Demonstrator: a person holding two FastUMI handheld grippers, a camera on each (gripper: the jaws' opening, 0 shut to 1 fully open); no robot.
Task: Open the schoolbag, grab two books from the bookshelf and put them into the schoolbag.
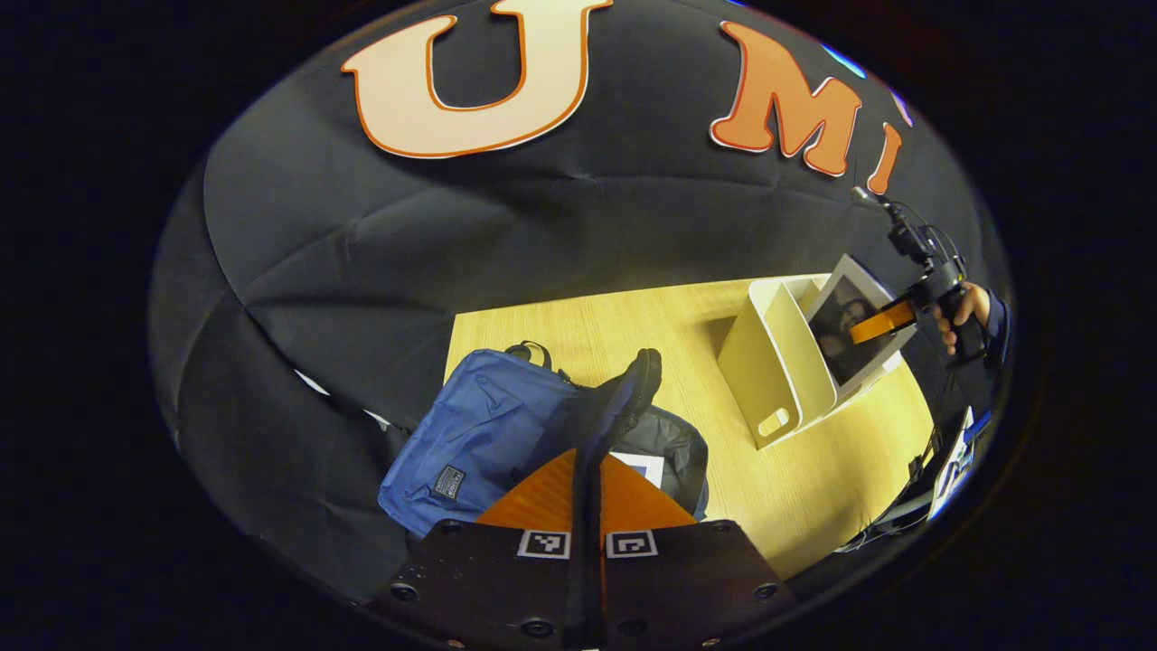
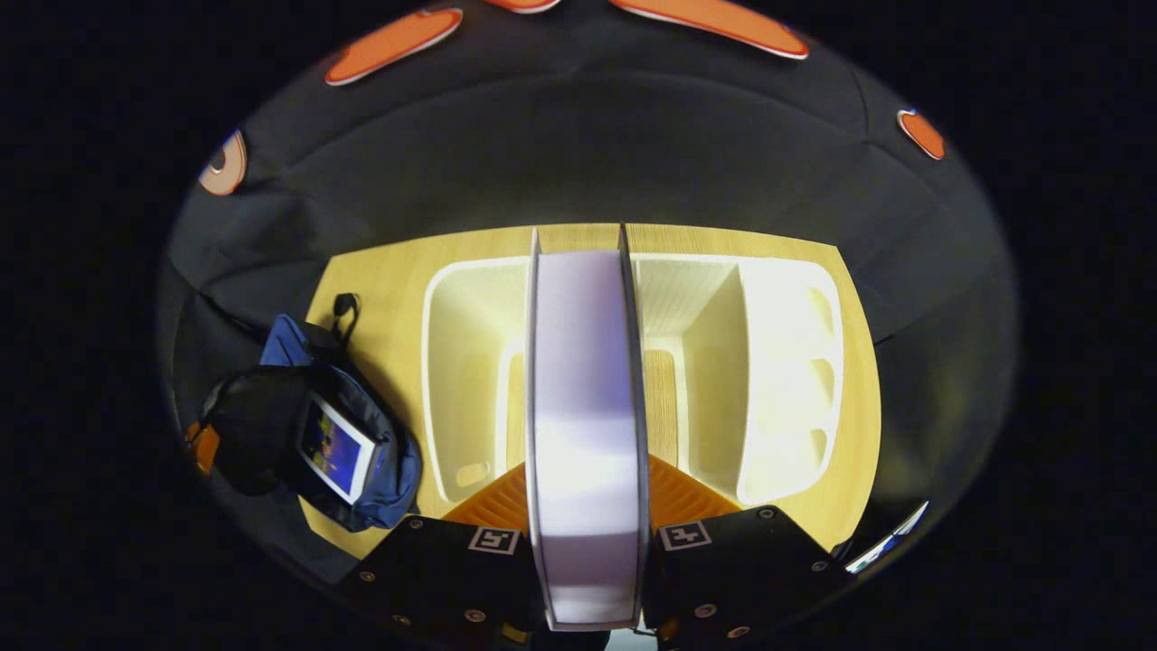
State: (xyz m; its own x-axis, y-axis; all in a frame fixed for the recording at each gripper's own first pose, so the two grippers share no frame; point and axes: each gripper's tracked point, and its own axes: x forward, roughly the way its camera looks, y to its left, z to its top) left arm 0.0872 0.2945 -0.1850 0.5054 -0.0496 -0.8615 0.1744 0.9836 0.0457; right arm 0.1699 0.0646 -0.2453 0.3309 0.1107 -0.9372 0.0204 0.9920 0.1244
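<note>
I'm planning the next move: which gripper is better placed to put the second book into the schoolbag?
Right. The right gripper is already clamped on the book above the bookshelf, while the left gripper pinches the schoolbag flap, holding it open.

A recording booth is showing itself here: black cloth wall [image 1: 362, 271] hanging behind a pale wooden table [image 1: 813, 479] carrying staged props.
</note>
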